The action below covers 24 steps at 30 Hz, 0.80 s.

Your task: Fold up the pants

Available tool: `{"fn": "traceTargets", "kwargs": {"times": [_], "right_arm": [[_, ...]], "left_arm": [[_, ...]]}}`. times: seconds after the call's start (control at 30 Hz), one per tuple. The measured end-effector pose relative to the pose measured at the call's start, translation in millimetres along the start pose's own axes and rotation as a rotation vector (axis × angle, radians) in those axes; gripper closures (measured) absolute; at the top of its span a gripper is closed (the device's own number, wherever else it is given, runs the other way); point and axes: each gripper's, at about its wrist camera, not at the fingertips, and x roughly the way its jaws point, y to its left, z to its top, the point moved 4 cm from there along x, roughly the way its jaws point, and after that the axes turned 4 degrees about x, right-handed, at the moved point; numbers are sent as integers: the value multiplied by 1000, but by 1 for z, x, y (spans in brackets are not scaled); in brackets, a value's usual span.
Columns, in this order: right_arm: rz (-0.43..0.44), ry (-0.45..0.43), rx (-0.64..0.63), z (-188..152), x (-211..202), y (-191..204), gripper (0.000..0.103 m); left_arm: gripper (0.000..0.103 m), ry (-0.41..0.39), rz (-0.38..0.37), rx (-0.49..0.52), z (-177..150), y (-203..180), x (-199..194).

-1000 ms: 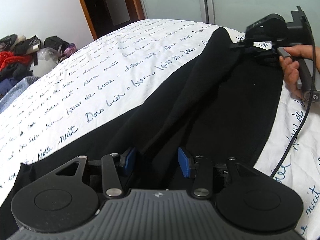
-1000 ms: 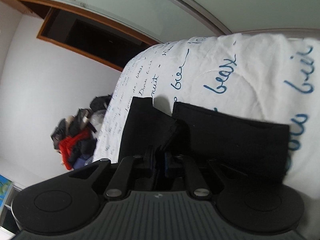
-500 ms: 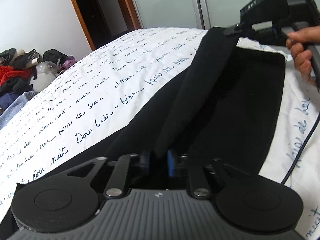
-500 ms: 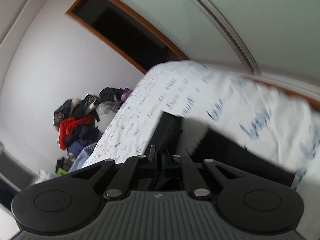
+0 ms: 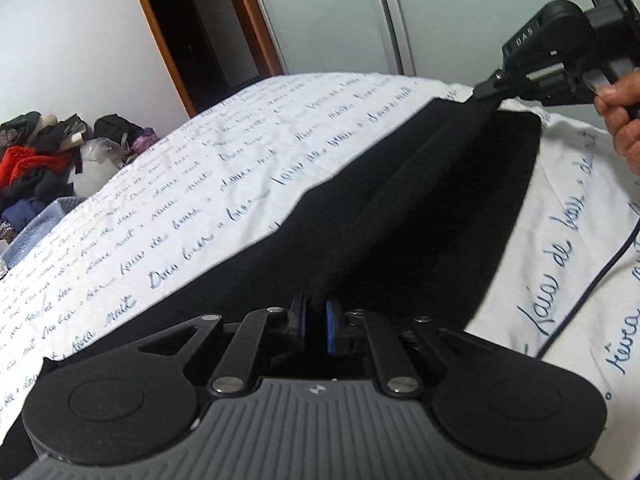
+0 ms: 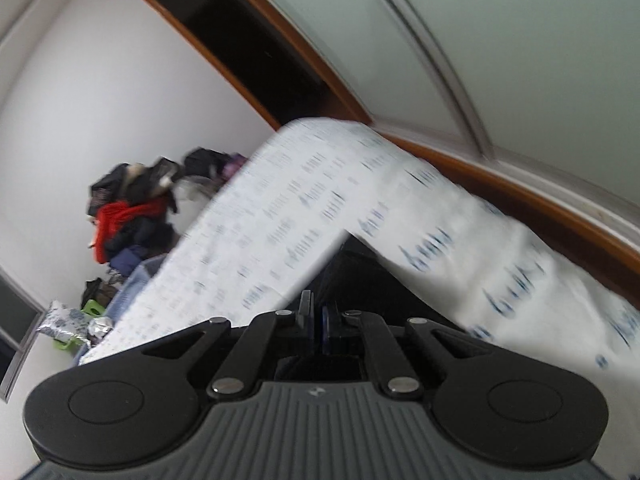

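In the left wrist view, the left tool was seen at the bottom centre, its blue-padded fingers drawn together on a raised ridge of the black pants. The pants were spread across the middle of the frame on the bed, whose white cover carried blue handwriting. From the left tool the ridge of fabric ran up toward the upper right, where the right tool was clamped on its far end. A hand was seen at the right edge, wrapped around that tool's handle. A dark cable was draped over the cover at the right. A pile of clothes lay at the left edge, beside the bed, and a dark doorway stood at the upper left.

In the right wrist view, which was blurred, the right tool was seen at the bottom centre with its fingers closed on black fabric of the pants, which showed just above the fingers. The bed slanted from lower left to right behind it. The pile of clothes was seen at the left, and the doorway at the upper centre.
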Motion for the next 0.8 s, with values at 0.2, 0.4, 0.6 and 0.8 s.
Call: {"fn": "traceTargets", "kwargs": {"times": [0.2,0.4,0.6,0.8], "right_arm": [[-5,-32,-67,-1,-26,7,99],[-63,9,-18,-15,-28,-23,99],[-83,1,-41,-13,-35,-27,99],[-106,9,-37,-15,-30,-31,99]], "left_arm": [[90,-23,-32,-4,1,-7,-17],[91,18,-58,3,-9,-23,-12],[92,21,-68,19,-13,-26,-16],[91,36,-87,32,-14,-29,-14]]}}
